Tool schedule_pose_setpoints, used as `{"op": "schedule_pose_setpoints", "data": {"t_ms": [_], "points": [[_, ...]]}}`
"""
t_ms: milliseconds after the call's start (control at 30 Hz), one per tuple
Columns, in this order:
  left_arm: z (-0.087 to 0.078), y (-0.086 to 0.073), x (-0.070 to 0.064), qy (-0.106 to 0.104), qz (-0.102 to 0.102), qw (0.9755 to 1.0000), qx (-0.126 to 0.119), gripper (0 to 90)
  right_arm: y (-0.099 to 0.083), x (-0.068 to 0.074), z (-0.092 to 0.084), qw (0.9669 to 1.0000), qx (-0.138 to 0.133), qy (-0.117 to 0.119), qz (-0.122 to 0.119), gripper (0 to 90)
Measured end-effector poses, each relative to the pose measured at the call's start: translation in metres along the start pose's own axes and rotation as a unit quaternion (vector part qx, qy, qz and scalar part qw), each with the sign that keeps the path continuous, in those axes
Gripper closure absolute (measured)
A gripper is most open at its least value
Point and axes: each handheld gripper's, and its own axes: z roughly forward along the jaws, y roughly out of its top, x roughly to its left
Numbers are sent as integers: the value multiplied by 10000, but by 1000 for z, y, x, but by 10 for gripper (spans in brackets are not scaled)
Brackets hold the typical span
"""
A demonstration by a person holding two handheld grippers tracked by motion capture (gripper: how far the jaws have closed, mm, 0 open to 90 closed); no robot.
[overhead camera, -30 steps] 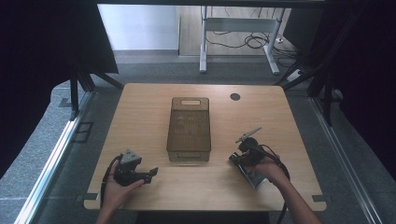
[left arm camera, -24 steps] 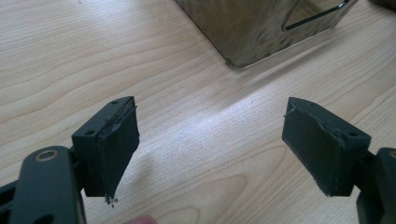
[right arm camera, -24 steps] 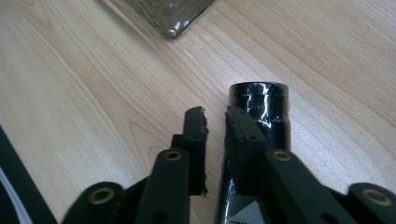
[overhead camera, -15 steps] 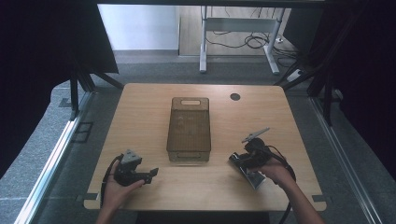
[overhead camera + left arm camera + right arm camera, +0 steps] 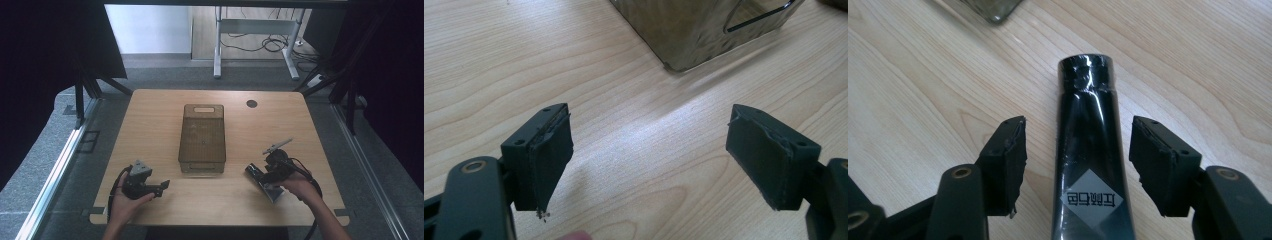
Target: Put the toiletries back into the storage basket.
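Now freed: black tube (image 5: pixel 1091 150) betw. open jaws

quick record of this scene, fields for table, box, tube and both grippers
table: wooden top, round hole near the far right
box: brown see-through box mid-table, lid on, handle slot at the far end
tube: black tube with a grey diamond label, lying flat on the table
right gripper: jaws have just been opening; the tube lies between them with a gap on each side
left gripper: open, nothing between the jaws, near the box's corner
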Motion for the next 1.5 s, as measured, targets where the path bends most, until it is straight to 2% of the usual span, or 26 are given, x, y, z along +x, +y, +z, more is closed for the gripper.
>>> {"op": "schedule_pose_setpoints", "data": {"t_ms": [267,333,500,933,1133,1500], "points": [[-2,1,-1,-21,6,10000,-20,189,-2,-2,4,9996,175,-191,124,337],[-3,1,0,-15,8,10000,-19,189,-3,-1,8,9993,286,-186,130,328],[-1,0,1,-15,-8,10000,4,189,-3,-1,15,9990,361,-220,150,315],[-2,0,1,-22,-12,10000,10,189,-6,4,37,9963,729,-448,0,308],[-2,0,1,-25,-8,10000,16,189,-5,6,42,9953,837,-485,-59,350],[-2,0,1,-30,-6,10000,0,189,-7,6,44,9942,877,-617,-133,421]]}}
